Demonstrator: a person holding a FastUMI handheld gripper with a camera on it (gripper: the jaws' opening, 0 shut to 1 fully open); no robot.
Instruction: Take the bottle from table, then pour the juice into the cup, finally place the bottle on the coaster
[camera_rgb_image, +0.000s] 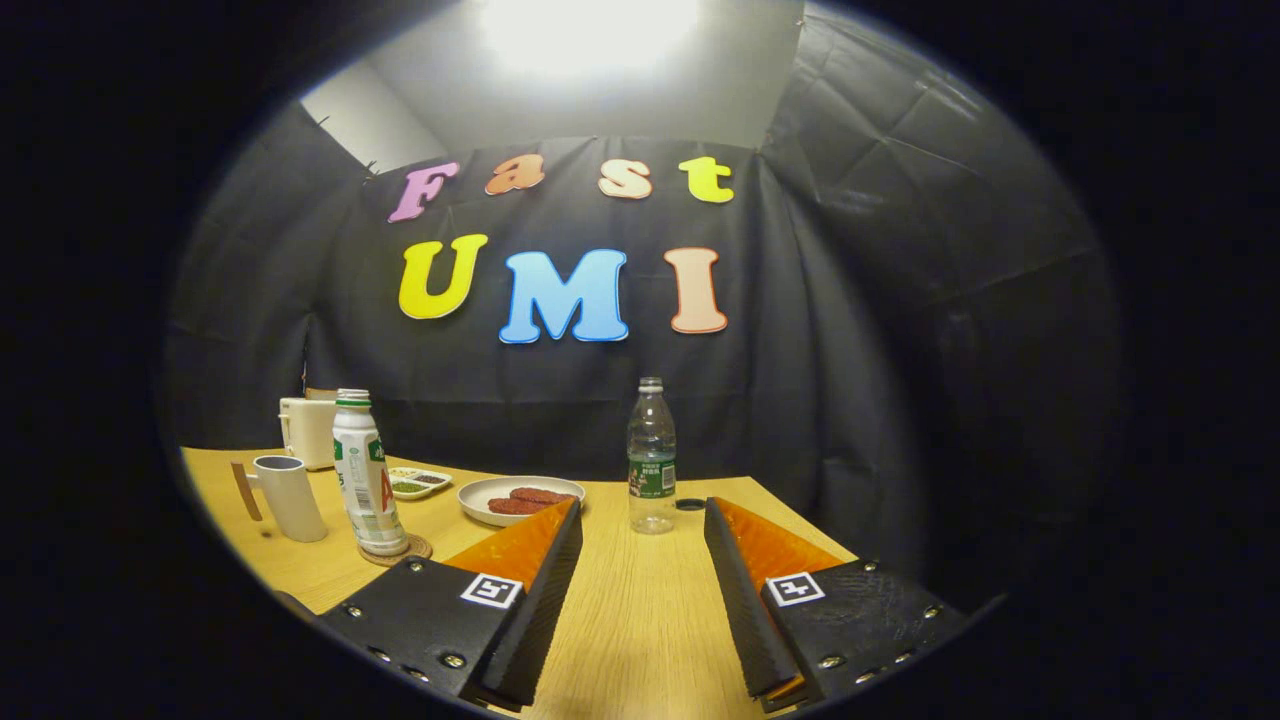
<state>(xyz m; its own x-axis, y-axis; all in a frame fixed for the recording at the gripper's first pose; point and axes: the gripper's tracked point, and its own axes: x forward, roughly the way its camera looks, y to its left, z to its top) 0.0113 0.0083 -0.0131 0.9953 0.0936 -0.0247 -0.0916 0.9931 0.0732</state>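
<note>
standing on the coaster (396, 551) at lower left of the frame: white bottle (366, 475), beside the cup (288, 496). gripper (643, 532) spread wide, holding nothing, over the desk (640, 620). clear water bottle (651, 470) beyond the fingers. pour probably done; cup contents hidden.

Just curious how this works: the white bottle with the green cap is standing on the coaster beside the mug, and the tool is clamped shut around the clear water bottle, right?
Not quite. In the gripper view the tool is open, and the clear water bottle stands just beyond its fingers, untouched. The white bottle does stand on the coaster beside the mug.
</note>
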